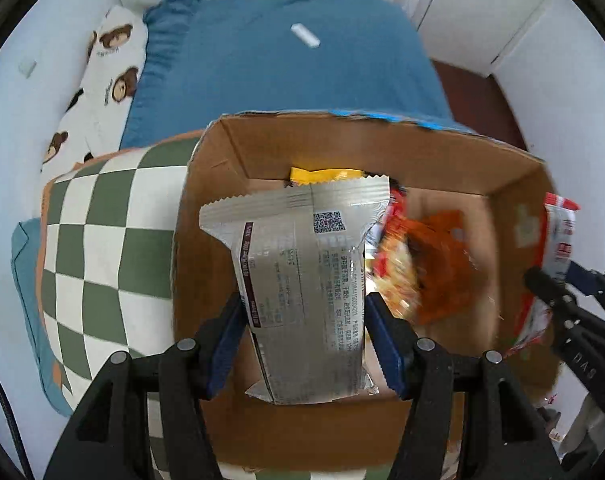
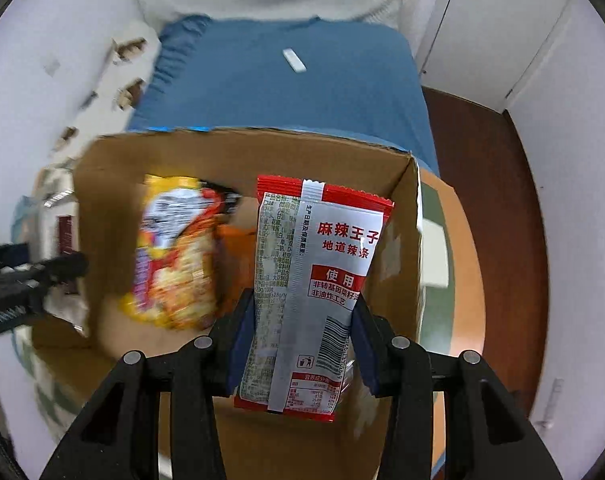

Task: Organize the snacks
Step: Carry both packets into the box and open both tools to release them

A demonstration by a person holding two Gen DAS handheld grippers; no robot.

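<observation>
You are working over a bed spread with a blue sheet (image 1: 302, 64), and on it, partly on a green-and-white checked cushion (image 1: 102, 248), sits the open brown cardboard box (image 1: 342, 152) that collects the snacks. Both tools hang above its mouth, presumably so each packet can drop straight in. Your left gripper (image 1: 304, 320) is clamped across the lower part of a silver foil packet with a printed back panel and a QR code (image 1: 302, 272), held upright over the left side of the box. Your right gripper (image 2: 302, 320) pinches a red-and-silver packet with Chinese lettering and a barcode (image 2: 318, 280) in the same way, over the right side. Inside the box already lie a yellow-and-orange snack bag (image 2: 174, 252), blurred, and an orange sachet (image 1: 442, 264). Holding each packet low leaves its top free, which should let it fall clear once you release. A small white stick-shaped object (image 1: 305, 35) lies far back on the sheet.
</observation>
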